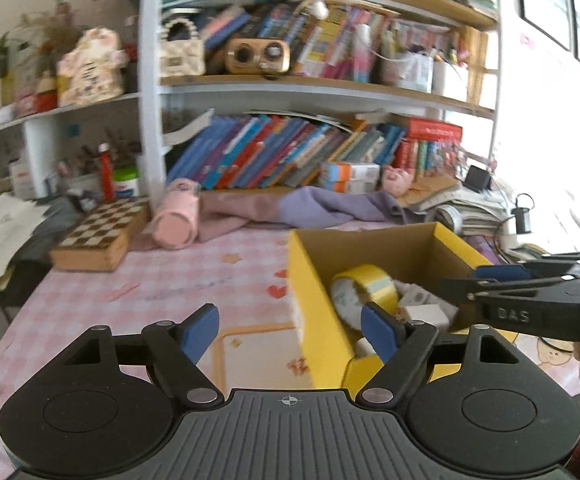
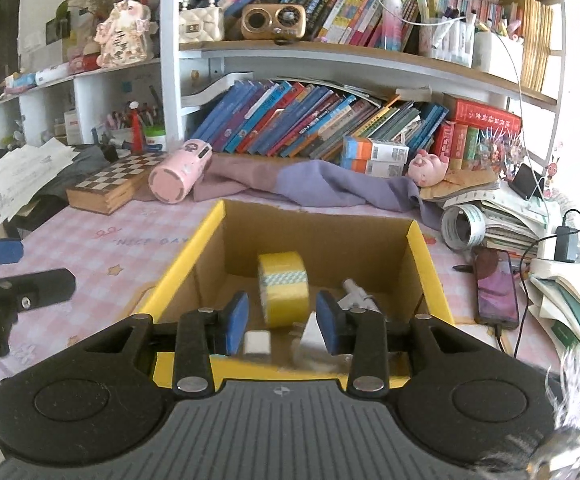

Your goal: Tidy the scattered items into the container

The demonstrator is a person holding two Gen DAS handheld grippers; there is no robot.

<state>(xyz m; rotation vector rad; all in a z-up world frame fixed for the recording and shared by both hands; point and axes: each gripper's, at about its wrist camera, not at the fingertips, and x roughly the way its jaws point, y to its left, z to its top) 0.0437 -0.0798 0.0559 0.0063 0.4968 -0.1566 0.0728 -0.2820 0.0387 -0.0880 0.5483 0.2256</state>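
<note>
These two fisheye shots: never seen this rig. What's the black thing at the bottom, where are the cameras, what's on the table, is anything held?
There is no robot arm. A person holds a two-finger gripper in each hand, and a camera on each looks forward along its blue-padded fingers. The black fan shape at the bottom is the gripper's own body.

In the left wrist view, the left gripper is open and empty over the pink checked tablecloth. The right gripper reaches in from the right, over the box.

In the right wrist view, the right gripper is open, holding nothing, above the yellow cardboard box. Inside the box lie a roll of yellow tape and some small white items. Behind the box are a chessboard box, a pink bottle and a purple cloth.
</note>
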